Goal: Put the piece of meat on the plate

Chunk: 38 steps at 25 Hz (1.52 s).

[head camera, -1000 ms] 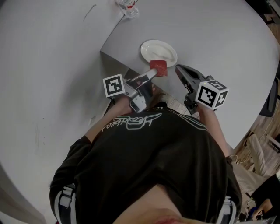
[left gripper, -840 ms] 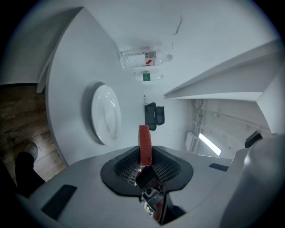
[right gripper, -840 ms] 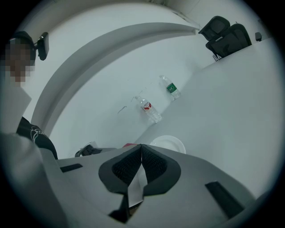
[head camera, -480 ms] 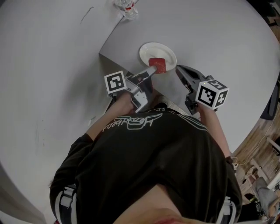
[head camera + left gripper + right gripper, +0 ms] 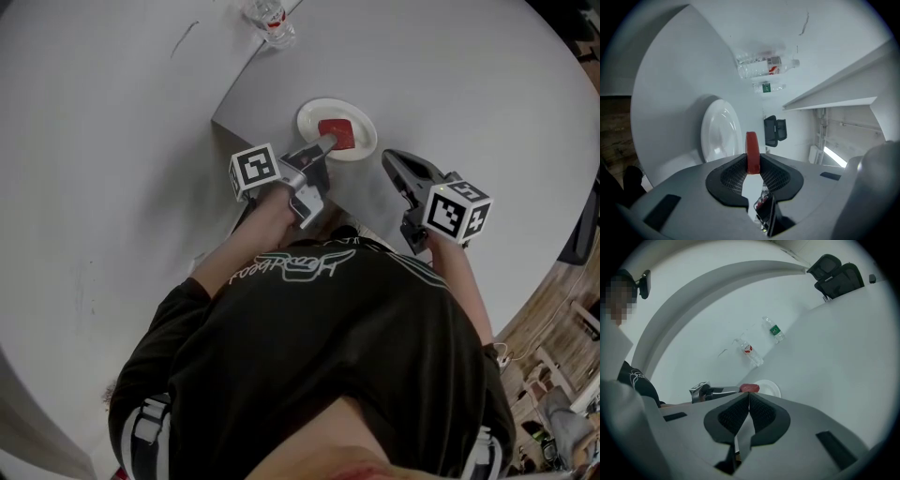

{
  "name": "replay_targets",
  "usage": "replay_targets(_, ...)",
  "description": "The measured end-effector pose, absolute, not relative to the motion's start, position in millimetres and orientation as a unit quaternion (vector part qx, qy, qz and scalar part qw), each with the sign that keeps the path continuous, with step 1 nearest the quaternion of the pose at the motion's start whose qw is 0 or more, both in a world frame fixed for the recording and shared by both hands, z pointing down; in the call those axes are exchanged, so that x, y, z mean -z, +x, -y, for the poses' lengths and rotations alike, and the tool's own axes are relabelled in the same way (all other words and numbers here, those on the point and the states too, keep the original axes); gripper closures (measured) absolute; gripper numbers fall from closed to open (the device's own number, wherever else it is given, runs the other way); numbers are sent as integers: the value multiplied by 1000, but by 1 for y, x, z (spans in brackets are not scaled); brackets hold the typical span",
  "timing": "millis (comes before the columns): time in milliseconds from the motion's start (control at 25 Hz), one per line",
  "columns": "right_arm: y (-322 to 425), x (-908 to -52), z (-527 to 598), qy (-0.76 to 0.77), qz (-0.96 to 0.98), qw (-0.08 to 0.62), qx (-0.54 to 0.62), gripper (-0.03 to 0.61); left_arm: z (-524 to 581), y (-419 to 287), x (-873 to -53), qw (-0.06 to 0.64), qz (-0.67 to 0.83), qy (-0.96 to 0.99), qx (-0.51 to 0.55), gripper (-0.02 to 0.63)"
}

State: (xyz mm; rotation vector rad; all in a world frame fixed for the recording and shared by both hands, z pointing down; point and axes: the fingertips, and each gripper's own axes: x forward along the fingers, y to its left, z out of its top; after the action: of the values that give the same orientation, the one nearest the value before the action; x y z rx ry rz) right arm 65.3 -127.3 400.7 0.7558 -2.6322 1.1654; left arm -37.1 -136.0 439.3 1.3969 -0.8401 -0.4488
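My left gripper [image 5: 325,143] is shut on a red piece of meat [image 5: 336,133], holding it over the white plate [image 5: 314,114] on the grey table. In the left gripper view the meat [image 5: 752,153] stands edge-on between the pads, with the plate [image 5: 721,131] just beyond it to the left. My right gripper [image 5: 388,157] hangs to the right of the plate, jaws shut and empty. In the right gripper view the jaw tips [image 5: 748,394] meet, and behind them lie the meat [image 5: 749,388] and the plate [image 5: 769,389].
A clear plastic bottle [image 5: 267,18] lies at the far side of the table; the right gripper view shows two bottles [image 5: 750,352] [image 5: 775,330]. Office chairs [image 5: 836,269] stand beyond the table. The table's near edge [image 5: 217,119] runs below the plate.
My left gripper has carried the meat forward and down, from the plate's near rim to over its middle. The right gripper has hardly shifted.
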Motion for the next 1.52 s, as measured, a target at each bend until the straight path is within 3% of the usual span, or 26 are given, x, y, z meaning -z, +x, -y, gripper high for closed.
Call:
replay_targets(1040, 65, -407, 133, 235, 882, 83, -400, 571, 158, -37, -469, 675, 403, 597, 157, 523)
replay_targets(1320, 59, -409, 131, 228, 884, 89, -398, 571, 159, -33, -459, 683, 383, 595, 183, 401)
replay_targets(1520, 58, -410, 130, 226, 885, 90, -398, 571, 159, -33, -452, 633, 408, 645, 132, 351)
